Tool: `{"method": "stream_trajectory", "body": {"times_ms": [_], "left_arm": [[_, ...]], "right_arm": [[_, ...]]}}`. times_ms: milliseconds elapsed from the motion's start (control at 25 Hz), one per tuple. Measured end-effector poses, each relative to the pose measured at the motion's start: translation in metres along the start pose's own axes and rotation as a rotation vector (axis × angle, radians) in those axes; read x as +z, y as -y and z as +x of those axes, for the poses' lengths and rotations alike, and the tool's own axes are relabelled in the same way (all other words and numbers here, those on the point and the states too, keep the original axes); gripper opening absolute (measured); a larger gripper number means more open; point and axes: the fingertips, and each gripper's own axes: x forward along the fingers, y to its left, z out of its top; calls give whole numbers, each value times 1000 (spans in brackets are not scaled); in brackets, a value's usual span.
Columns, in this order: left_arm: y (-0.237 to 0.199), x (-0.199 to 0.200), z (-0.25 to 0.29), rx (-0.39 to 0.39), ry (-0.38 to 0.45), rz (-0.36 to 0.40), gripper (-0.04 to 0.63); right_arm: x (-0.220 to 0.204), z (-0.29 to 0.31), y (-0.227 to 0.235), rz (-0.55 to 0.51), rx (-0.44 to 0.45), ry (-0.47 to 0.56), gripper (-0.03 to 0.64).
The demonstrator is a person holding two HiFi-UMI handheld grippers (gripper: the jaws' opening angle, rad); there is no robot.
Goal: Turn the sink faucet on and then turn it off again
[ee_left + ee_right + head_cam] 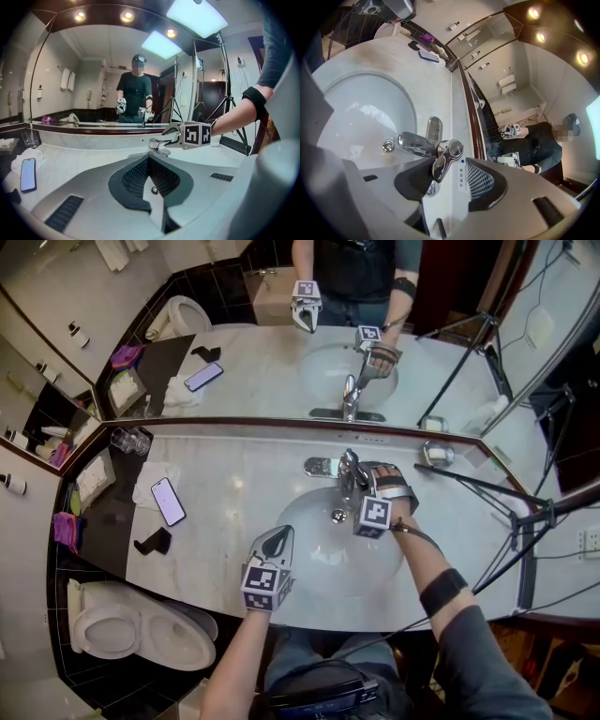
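Note:
A chrome faucet [349, 470] stands at the back rim of the white sink basin [309, 563]. Its spout [412, 142] reaches over the drain [387, 146], and no stream of water shows. My right gripper [367, 484] is at the faucet, open, with the lever handle [444, 159] lying between its two jaws; the right-hand jaw stands apart from it. My left gripper [278, 545] hangs over the basin's front left part, shut and empty. In the left gripper view the faucet [158, 146] and the right gripper [171, 136] lie straight ahead of the left gripper [149, 158].
On the marble counter left of the basin lie a phone [169, 501], a white cloth [148, 486] and a small black object [153, 542], with glasses [129, 440] in the corner. A soap dish [437, 455] and tripod legs [525, 521] are at right. A mirror backs the counter; a toilet [131, 629] stands below left.

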Motion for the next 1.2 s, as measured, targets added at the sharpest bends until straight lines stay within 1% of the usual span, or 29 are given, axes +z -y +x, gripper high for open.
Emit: {"method": "stream_trajectory", "body": {"times_ms": [160,400,840,1040,1200], "left_arm": [[1,4,1,-1,7,13,8],[-2,0,-1,2,-4,6,8],[-3,-1,2,6,-1,-2,8],[-3,-1,0,6,-3,-10,8],[-2,-3,0,7,-5,-11,8]], "right_arm": [[2,-1,7,20,1,-2,212],[8,0,27,48,-24,7,195],[11,4,37,92,-14,16,195],[16,2,41,139,9,18,193],[16,2,42,151,19,18,194]]}}
